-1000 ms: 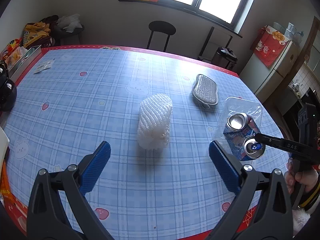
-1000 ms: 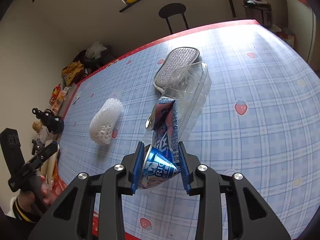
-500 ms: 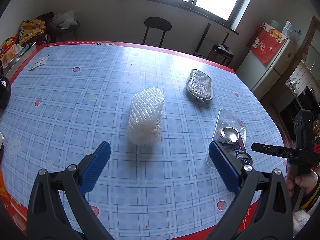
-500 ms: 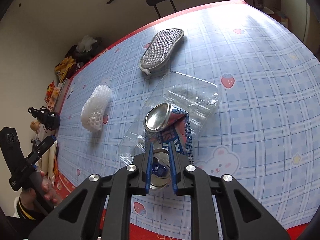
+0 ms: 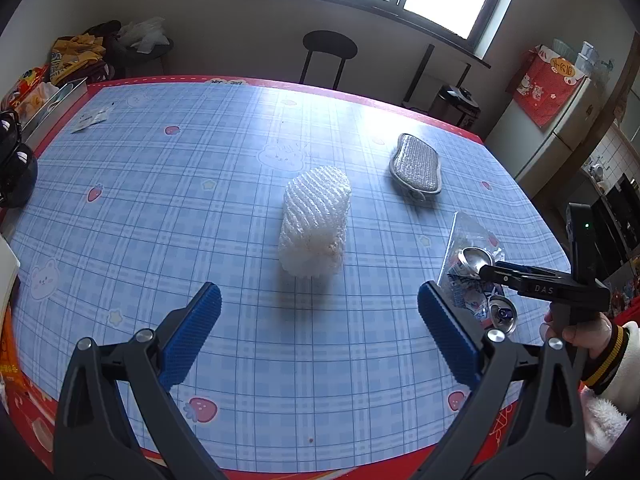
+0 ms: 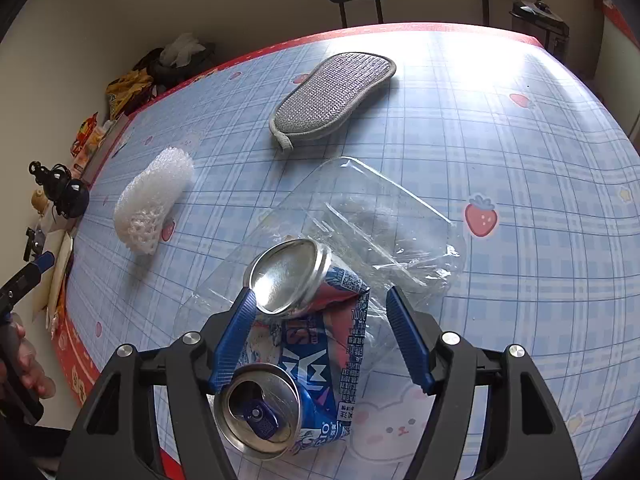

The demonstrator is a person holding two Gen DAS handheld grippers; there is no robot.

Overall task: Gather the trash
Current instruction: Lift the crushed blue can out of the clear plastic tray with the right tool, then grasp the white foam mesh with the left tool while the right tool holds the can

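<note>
In the right wrist view, the right gripper (image 6: 320, 336) has its jaws spread, with a crushed can (image 6: 304, 344) lying between them at lower centre of the frame. The left finger touches the can's silver bottom end; the right finger stands apart from it. The can rests on a clear plastic tray (image 6: 360, 216) flat on the checked tablecloth (image 6: 520, 140). A grey scrubbing pad (image 6: 332, 96) lies above it, and a white foam net (image 6: 152, 204) sits at middle left. In the left wrist view, the left gripper (image 5: 320, 332) hangs with jaws spread wide, holding nothing, the foam net (image 5: 316, 224) ahead at centre of the frame.
</note>
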